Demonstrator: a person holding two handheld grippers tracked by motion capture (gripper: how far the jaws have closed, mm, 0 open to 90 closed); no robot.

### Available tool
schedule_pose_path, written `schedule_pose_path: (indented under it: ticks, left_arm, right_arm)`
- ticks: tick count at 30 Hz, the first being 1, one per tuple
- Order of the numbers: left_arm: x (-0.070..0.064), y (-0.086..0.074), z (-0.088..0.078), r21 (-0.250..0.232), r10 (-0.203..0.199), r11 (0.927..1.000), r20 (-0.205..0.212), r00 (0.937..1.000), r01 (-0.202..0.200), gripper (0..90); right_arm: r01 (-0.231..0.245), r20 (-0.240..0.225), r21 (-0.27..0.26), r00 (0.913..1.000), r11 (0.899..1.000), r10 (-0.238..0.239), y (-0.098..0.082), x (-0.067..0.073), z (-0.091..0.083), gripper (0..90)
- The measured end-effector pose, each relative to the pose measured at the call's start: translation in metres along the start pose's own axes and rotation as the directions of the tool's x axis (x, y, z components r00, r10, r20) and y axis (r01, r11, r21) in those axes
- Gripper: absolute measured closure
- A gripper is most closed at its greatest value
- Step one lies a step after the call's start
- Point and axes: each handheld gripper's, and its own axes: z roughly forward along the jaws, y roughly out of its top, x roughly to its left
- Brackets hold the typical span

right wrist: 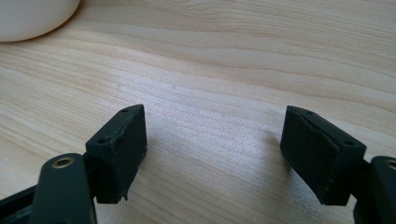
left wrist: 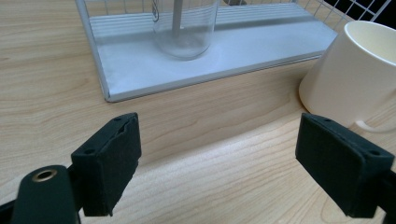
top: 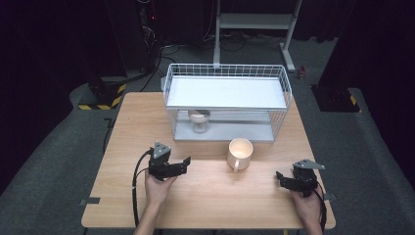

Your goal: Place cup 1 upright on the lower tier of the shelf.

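A cream mug (top: 240,152) stands upright on the wooden table (top: 210,196), in front of a white wire rack (top: 227,100). A clear glass jar (top: 199,121) sits on the rack's lower shelf. My left gripper (top: 182,164) is left of the mug, open, with bare table between its pads. In the left gripper view the mug (left wrist: 352,77) is ahead at the right and the jar (left wrist: 184,25) stands on the shelf (left wrist: 140,65). My right gripper (top: 280,177) rests open near the table's right side. In the right gripper view the mug's base (right wrist: 32,16) shows top left.
The rack's upper shelf (top: 225,92) is a flat white board. Dark floor surrounds the table, with a metal stand (top: 254,22) behind the rack and cables at the back left. A person's hands come in at the bottom edge.
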Motion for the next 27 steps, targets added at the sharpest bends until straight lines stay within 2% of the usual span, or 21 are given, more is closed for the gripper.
schedule_pose_path:
  ticks: [12,15,20,26,27]
  left_arm:
    - [-0.003,-0.014,-0.001,0.020,0.014,0.9997,-0.011,0.9998,-0.013,15.0]
    - [-0.005,-0.019,-0.001,0.015,0.014,0.9998,0.002,0.9999,-0.014,15.0]
    - [-0.008,-0.027,0.001,0.040,0.040,0.9984,-0.010,0.9992,-0.039,15.0]
    - [-0.007,-0.035,0.005,0.058,0.035,0.9977,-0.023,0.9991,-0.033,15.1]
    - [-0.006,-0.039,0.007,0.075,0.038,0.9965,-0.019,0.9991,-0.037,15.1]
  right_arm:
    - [0.000,0.000,0.000,1.0000,1.000,0.000,0.000,0.000,0.000,23.0]
    - [0.000,0.000,0.000,1.0000,1.000,0.000,0.000,0.000,0.000,23.0]
    - [-0.002,0.000,0.001,1.0000,1.000,0.002,0.000,0.000,0.000,22.9]
    - [-0.001,0.000,0.000,1.0000,1.000,0.001,0.000,0.000,0.000,23.0]
    - [0.000,0.000,0.000,1.0000,1.000,0.000,0.000,0.000,0.000,23.0]
